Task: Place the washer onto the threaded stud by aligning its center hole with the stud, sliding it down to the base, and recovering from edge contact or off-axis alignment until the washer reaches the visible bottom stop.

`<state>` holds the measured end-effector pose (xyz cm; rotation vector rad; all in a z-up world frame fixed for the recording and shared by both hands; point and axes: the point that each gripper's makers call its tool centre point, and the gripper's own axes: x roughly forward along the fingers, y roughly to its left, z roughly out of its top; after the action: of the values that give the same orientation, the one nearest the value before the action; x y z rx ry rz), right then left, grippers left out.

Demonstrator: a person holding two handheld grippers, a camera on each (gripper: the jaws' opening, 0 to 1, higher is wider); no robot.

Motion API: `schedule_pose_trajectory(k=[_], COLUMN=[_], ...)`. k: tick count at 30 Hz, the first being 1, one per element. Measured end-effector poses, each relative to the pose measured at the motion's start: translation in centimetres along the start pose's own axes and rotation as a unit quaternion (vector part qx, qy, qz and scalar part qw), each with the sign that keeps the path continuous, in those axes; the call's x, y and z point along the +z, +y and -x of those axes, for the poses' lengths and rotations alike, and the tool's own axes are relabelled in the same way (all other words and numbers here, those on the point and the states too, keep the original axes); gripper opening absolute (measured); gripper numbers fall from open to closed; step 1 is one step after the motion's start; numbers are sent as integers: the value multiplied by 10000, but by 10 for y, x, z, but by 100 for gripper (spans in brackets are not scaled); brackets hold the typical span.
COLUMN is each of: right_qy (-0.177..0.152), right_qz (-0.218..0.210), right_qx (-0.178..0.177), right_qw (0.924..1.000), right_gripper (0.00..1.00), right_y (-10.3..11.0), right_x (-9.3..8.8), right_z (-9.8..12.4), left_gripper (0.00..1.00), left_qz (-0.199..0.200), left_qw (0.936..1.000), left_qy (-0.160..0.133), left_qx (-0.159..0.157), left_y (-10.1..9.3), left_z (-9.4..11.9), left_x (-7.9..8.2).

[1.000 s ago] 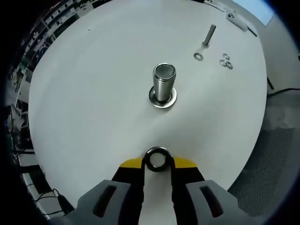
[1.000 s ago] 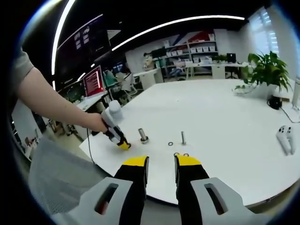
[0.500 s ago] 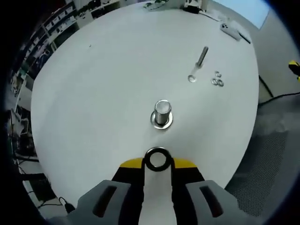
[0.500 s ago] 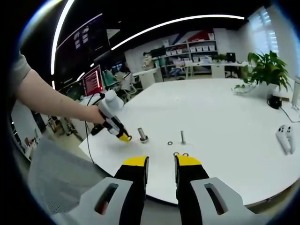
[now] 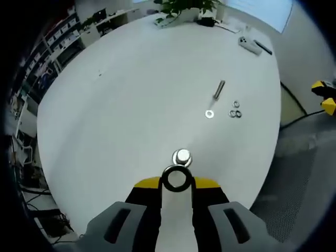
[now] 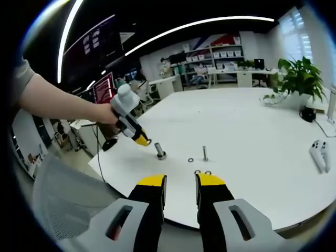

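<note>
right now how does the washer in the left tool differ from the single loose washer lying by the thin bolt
The held washer is pinched between the left tool's jaws above the table, just short of the threaded stud; the loose washer lies flat on the table, untouched. The held washer looks dark with a wide center hole; the loose washer looks pale and much smaller in the picture. Both are flat rings.
</note>
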<state>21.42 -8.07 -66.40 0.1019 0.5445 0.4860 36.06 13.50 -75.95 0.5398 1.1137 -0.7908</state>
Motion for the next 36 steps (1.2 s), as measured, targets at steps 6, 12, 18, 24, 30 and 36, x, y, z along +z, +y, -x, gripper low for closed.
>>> schedule_pose_trajectory(k=[6,12,18,24,30,36], right_qy=[-5,-3,-14,-25,-24,-23], right_qz=[2,-7,-14,-12,-11,-7], right_qx=[4,2,-3,-4,0,-4], right_qw=[10000,10000,10000,10000,10000,10000], right_gripper=[25,25,25,25,25,25], right_y=[0,0,0,0,0,0], right_x=[0,0,0,1,1,0], right_z=[0,0,0,0,0,1], left_gripper=[19,19,19,19,19,19], left_qz=[-188,-334,-486,-565,-606,-667], left_qw=[9998,9994,9986,9979,9975,9964], left_qy=[5,82,225,311,371,518], left_qx=[-34,-35,-19,-15,-10,2], left_y=[-5,-7,-8,-7,-7,-8], left_z=[-6,-14,-20,-23,-28,-39], left_x=[12,17,19,17,18,14])
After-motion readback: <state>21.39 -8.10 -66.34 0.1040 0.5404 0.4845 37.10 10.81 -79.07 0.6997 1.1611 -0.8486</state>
